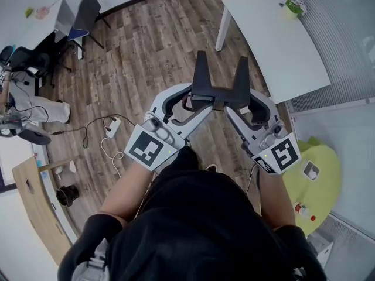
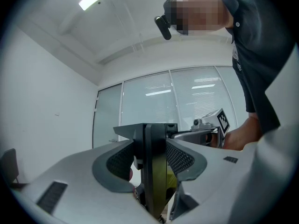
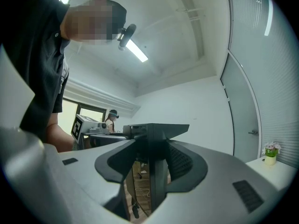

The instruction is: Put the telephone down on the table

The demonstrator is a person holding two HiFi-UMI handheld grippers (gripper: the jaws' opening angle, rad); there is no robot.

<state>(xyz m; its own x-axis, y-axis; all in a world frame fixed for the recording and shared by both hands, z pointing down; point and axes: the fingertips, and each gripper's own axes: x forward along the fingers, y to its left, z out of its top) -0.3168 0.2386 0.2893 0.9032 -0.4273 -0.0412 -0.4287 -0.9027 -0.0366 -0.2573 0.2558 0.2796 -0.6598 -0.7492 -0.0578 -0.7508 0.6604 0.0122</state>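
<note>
No telephone shows in any view. In the head view I hold both grippers up in front of my chest, side by side, dark jaws pointing away over the wooden floor. The left gripper (image 1: 201,60) has its jaws pressed together with nothing between them, and the left gripper view shows the same shut left gripper (image 2: 153,130) against a white wall and glass partition. The right gripper (image 1: 242,65) is likewise shut and empty; in the right gripper view the right gripper (image 3: 155,130) is closed. A white table (image 1: 281,45) stands ahead to the right.
A small potted plant (image 1: 291,6) sits at the white table's far corner. A yellow-green round table (image 1: 319,177) with small items is at the lower right. Chairs (image 1: 87,13) and a desk stand far left; a power strip and cable (image 1: 111,127) lie on the floor. Another person (image 3: 112,118) stands far off.
</note>
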